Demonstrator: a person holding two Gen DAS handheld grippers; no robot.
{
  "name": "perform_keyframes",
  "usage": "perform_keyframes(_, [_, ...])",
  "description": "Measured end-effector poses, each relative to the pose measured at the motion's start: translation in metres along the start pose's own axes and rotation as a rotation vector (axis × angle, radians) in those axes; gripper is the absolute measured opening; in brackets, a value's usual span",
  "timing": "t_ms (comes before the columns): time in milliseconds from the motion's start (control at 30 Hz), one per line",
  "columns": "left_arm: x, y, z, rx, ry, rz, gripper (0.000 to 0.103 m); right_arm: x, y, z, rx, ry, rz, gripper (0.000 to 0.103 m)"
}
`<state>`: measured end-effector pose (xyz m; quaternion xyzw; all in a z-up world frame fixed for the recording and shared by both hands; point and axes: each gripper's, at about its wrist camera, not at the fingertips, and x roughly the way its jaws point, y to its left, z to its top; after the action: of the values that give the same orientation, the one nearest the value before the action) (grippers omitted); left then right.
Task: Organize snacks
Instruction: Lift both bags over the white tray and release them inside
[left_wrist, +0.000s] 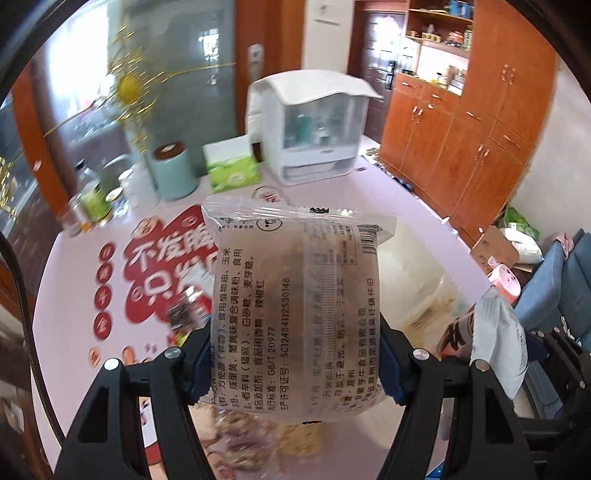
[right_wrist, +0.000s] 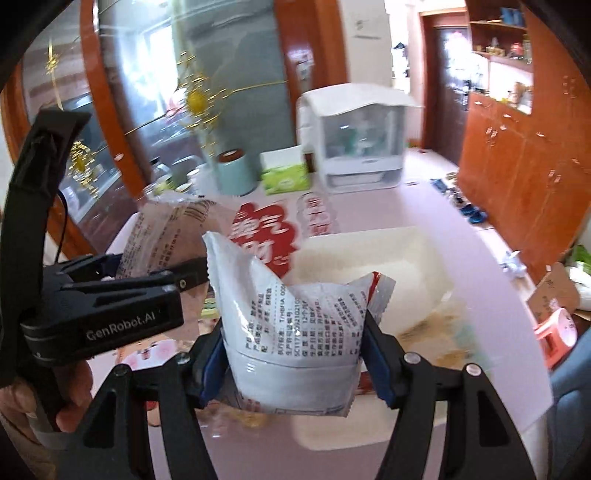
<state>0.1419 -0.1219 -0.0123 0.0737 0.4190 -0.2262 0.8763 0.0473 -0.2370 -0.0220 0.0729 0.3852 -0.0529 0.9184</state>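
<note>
Left wrist view: left gripper (left_wrist: 295, 363) fingers clamp a clear snack pack (left_wrist: 295, 280), long axis upright. Right gripper (right_wrist: 295, 360) fingers clamp a white snack bag (right_wrist: 295, 325); white bin (right_wrist: 373, 262) sits just beyond on the counter (right_wrist: 461, 258), nearer the right hand.

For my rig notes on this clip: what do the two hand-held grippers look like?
Both are black plastic. The right hand-held gripper has two angular, hollowed fingers with silver screw heads and blue pads. The left hand-held gripper is built the same; seen from the right wrist view its body carries white "GenRobot.AI" lettering and a tall black handle. No sleeve shows.
</note>
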Motion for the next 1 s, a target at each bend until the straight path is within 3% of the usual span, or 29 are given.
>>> perform_keyframes(200, [0.021, -0.057, 0.021, 0.048, 0.004, 0.000, 0.070, 0.004, -0.054, 0.003, 0.043, 0.003, -0.054, 0.066])
perform_keyframes(467, [0.066, -0.102, 0.030, 0.088, 0.059, 0.036, 0.071, 0.034, -0.097, -0.003, 0.057, 0.065, -0.060, 0.067])
perform_keyframes(633, [0.092, -0.107, 0.032, 0.075, 0.090, 0.091, 0.085, 0.054, -0.107, -0.010, 0.045, 0.117, -0.030, 0.071])
perform_keyframes(733, [0.096, -0.111, 0.032, 0.079, 0.084, 0.109, 0.100, 0.064, -0.112, -0.014, 0.044, 0.141, -0.002, 0.074])
perform_keyframes(1000, [0.108, -0.106, 0.025, 0.045, 0.146, 0.111, 0.101, 0.070, -0.115, -0.017, 0.048, 0.144, 0.011, 0.087])
